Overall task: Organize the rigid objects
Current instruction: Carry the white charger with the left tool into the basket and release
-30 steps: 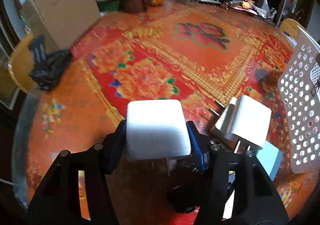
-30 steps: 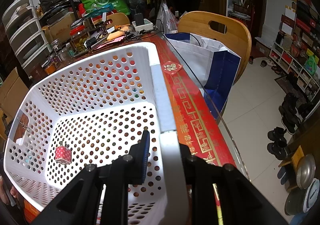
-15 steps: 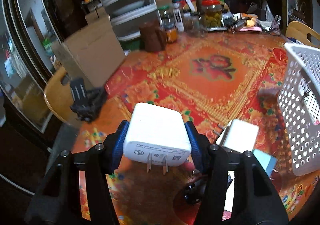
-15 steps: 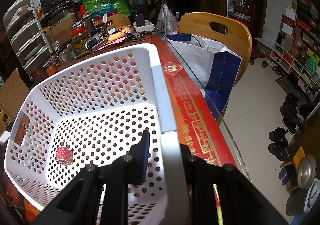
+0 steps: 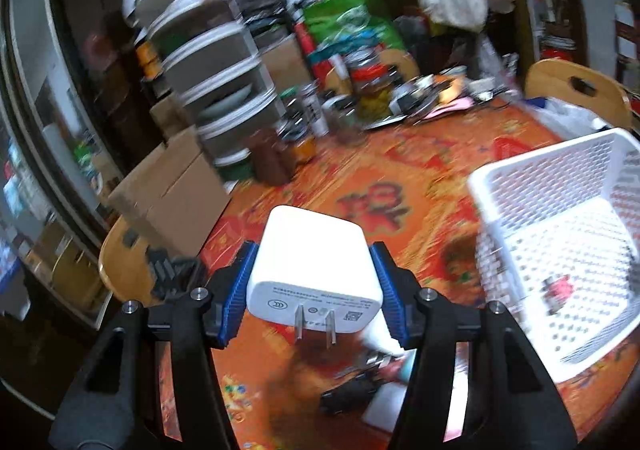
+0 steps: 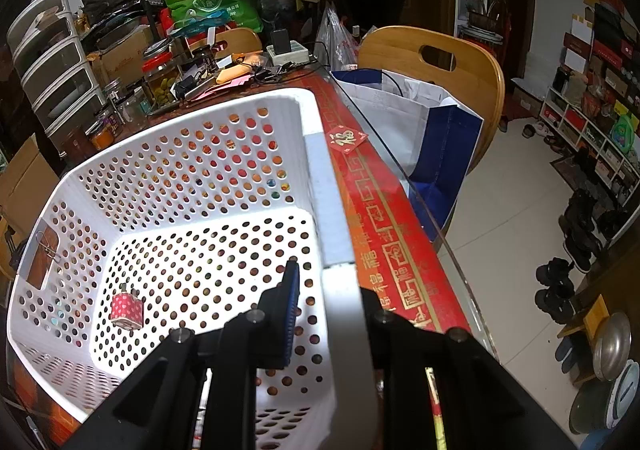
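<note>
Left wrist view: charger [image 5: 314,262] centre frame, above the table [image 5: 420,178]; basket [image 5: 560,234] right; boxes [image 5: 168,194] left; drawers [image 5: 216,90] upper left. Right wrist view: small plug [image 6: 127,309] in basket, lower left; chair [image 6: 436,62] upper right, bag [image 6: 420,138] before it.

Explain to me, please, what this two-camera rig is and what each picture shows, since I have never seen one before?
There is no robot here: a person holds a two-finger gripper in each hand, and a fisheye camera on each looks out along its fingers. In the left view, the left gripper clamps a white charger, prongs facing the camera, above the red patterned tablecloth. In the right view, the right gripper is shut on the rim of a white perforated basket, steadying it. Inside lies one small red dotted item. Jars and clutter crowd the table's far end.
</note>
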Motion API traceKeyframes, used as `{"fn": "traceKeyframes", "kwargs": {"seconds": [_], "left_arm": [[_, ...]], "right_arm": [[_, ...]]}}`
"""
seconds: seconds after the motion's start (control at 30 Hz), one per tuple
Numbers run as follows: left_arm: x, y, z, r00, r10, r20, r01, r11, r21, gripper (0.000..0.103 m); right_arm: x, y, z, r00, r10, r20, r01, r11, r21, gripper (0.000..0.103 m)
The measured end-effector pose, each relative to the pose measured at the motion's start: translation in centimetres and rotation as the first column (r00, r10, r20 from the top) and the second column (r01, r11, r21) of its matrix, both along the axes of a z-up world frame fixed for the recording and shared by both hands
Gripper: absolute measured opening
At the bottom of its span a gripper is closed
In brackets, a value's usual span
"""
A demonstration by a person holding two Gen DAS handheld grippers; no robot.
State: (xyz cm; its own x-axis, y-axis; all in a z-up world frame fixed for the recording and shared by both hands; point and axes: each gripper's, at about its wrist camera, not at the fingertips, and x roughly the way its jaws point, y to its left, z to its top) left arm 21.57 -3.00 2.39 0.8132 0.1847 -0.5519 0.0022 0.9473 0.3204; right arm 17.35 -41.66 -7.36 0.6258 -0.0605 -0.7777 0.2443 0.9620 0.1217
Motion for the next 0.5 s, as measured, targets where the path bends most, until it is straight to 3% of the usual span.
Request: {"fn": "traceKeyframes", "kwargs": {"seconds": [0.23, 0.37, 0.5], "left_arm": [[-0.1, -8.4, 1.6, 0.991, -0.13, 0.005, 0.13, 0.988, 0.085, 0.054], [0.3, -13.0, 0.8, 0.982, -0.186, -0.023, 0.187, 0.97, 0.157, 0.054], [1.0, -17.4, -0.9, 0.966, -0.237, -0.099, 0.254, 0.943, 0.215, 0.054]], "right_arm": [[0.0, -0.1, -0.1, 1.0, 0.0, 0.003, 0.0, 1.0, 0.017, 0.018], [0.0, -0.1, -0.1, 1.0, 0.003, 0.006, -0.003, 1.0, 0.024, 0.018], [-0.2, -0.1, -0.2, 1.0, 0.006, 0.01, -0.006, 0.999, 0.034, 0.018]]}}
